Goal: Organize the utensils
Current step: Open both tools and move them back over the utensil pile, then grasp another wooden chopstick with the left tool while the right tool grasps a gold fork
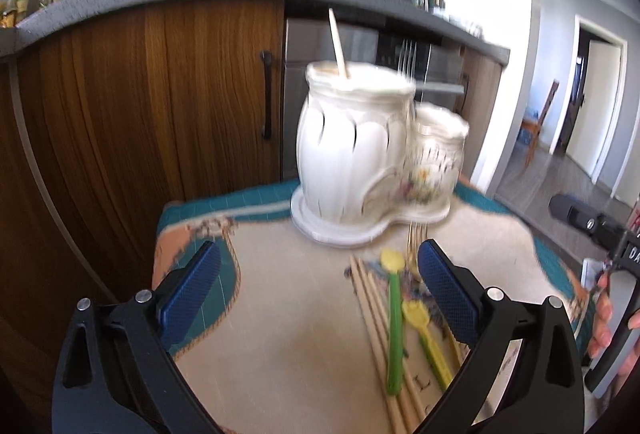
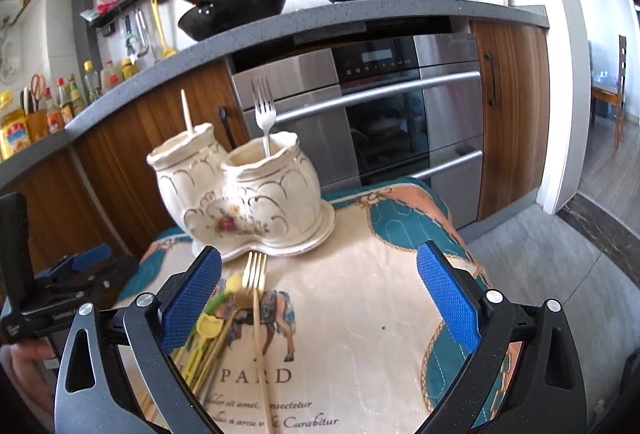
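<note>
A white ceramic double-pot utensil holder (image 2: 244, 193) stands on a patterned cloth; it also shows, blurred, in the left wrist view (image 1: 360, 153). One pot holds a wooden chopstick (image 2: 186, 111), the other a silver fork (image 2: 264, 117). On the cloth lie a gold fork (image 2: 256, 298), yellow-and-green plastic spoons (image 1: 394, 318) and several wooden chopsticks (image 1: 372, 310). My left gripper (image 1: 318, 298) is open above the cloth, its right finger over the utensil pile. My right gripper (image 2: 318, 298) is open and empty, its left finger beside the gold fork.
The cloth-covered table (image 2: 360, 334) is small, with edges close on all sides. Behind it are wooden cabinets (image 1: 160, 113), a steel oven (image 2: 380, 113) and a grey counter (image 2: 280, 21) with pans. Open floor (image 2: 560, 254) lies to the right.
</note>
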Motion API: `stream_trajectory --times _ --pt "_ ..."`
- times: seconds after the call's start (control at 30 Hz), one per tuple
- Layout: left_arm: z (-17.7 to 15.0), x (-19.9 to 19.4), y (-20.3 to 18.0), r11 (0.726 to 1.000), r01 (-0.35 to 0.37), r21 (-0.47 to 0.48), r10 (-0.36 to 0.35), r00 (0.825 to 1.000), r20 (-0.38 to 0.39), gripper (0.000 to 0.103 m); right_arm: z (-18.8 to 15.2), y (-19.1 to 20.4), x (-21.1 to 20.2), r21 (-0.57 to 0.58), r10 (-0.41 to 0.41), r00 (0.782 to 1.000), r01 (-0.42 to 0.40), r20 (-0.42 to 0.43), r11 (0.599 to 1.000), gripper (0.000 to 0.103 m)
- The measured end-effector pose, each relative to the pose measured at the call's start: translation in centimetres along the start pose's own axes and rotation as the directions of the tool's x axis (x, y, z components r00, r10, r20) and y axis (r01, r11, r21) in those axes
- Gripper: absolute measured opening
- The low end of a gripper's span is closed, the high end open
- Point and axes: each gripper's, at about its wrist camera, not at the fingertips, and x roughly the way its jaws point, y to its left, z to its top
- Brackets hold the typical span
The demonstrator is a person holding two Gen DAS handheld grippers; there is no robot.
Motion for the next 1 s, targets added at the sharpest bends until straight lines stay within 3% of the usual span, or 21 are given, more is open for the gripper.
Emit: stream_trajectory --times 0.13,0.4,0.73,0.83,0.93,1.0 --pt "-0.7 1.9 0.1 1.0 -0.01 0.025 0.013 0.992 -0.129 0.097 -0.3 0.1 0.6 -0.017 -0.007 1.0 0.006 -0.014 1.0 0.097" --pt "-2.5 4.2 -0.3 0.996 0.063 0.07 -0.04 0.956 -0.291 0.069 -0.3 0.8 1.4 -0.044 0.005 1.0 -0.006 -0.03 0.999 0.097" --pt "-3.4 4.6 -0.8 0.991 0.096 0.093 -0.06 0.942 -0.331 0.058 -0.2 1.1 1.4 -0.053 0.009 0.999 -0.011 -0.034 0.999 0.097" --pt "-3.5 4.8 -1.4 0.99 0.075 0.123 -0.03 0.944 -0.328 0.054 -0.2 1.1 1.5 -0.046 0.01 0.999 -0.011 -0.035 0.999 0.097" --pt "-3.4 4.5 -1.6 0.986 0.075 0.145 -0.024 0.945 -0.327 0.039 -0.3 1.2 1.5 -0.055 0.012 0.999 -0.014 -0.037 0.998 0.097" --pt "-3.2 4.7 -1.5 0.985 0.079 0.152 -0.025 0.943 -0.331 0.02 -0.3 1.3 1.4 -0.061 0.013 0.999 -0.015 -0.036 0.998 0.097"
